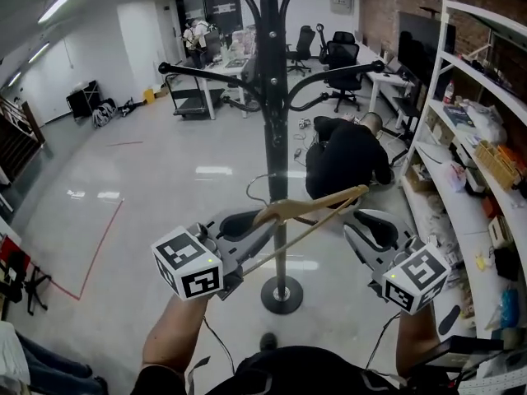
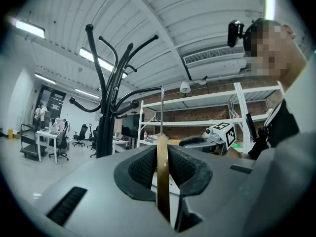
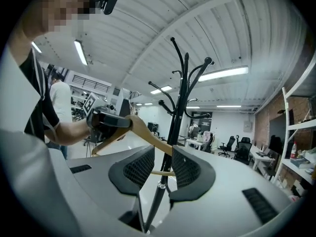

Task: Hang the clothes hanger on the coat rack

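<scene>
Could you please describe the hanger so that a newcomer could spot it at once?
Find the tall black coat rack mid-floor. Crossing its pole, the hanger is clamped in the left gripper. It is the only pale wooden thing with a wire hook.

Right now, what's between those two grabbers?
The wooden hanger, clamped in the left gripper, reaches toward the right gripper, crossing in front of the coat rack pole; the head view shows it.

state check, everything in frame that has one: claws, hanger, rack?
left claw: shut on the hanger.
right claw: open, pads not pressing on anything.
hanger: tilted, held in the air, not yet hung.
coat rack: upright, no hanger on its hooks.
</scene>
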A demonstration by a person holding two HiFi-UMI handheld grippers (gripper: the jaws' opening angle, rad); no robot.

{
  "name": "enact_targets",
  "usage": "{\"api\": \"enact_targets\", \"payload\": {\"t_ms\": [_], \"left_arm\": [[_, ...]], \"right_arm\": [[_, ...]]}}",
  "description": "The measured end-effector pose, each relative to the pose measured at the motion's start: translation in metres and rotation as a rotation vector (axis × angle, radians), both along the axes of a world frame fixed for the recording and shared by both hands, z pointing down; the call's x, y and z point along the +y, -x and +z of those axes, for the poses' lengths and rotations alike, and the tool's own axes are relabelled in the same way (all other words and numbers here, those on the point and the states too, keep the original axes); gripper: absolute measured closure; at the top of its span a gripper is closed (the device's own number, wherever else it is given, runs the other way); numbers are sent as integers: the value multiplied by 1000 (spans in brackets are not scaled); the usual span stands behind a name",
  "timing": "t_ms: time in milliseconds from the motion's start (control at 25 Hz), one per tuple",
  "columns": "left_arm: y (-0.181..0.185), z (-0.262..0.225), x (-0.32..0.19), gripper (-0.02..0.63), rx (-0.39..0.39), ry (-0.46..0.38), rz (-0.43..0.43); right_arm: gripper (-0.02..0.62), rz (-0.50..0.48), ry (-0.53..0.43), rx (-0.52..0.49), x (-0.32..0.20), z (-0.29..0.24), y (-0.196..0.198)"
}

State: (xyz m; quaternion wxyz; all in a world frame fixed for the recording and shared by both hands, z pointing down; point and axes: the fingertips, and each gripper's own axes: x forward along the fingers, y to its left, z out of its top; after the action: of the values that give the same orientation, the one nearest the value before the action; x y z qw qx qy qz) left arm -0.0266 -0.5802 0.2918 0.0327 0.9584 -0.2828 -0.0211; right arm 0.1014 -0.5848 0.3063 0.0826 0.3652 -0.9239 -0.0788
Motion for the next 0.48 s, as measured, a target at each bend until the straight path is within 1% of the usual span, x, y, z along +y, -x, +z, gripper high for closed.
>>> {"api": "enact_targets", "payload": {"t_ms": [120, 240, 320, 480], "left_arm": [[12, -1, -27, 554, -4, -2, 33], [19, 2, -48, 554, -15, 17, 58], [19, 4, -60, 554, -24, 25, 79], [12, 1, -80, 554, -26, 10, 130]], "right_arm": [[505, 25, -10, -11, -22, -5, 13], [505, 52, -8, -19, -38, -3, 19], [505, 73, -1, -17, -48, -2, 20], [505, 98, 2, -16, -66, 1, 19]]}}
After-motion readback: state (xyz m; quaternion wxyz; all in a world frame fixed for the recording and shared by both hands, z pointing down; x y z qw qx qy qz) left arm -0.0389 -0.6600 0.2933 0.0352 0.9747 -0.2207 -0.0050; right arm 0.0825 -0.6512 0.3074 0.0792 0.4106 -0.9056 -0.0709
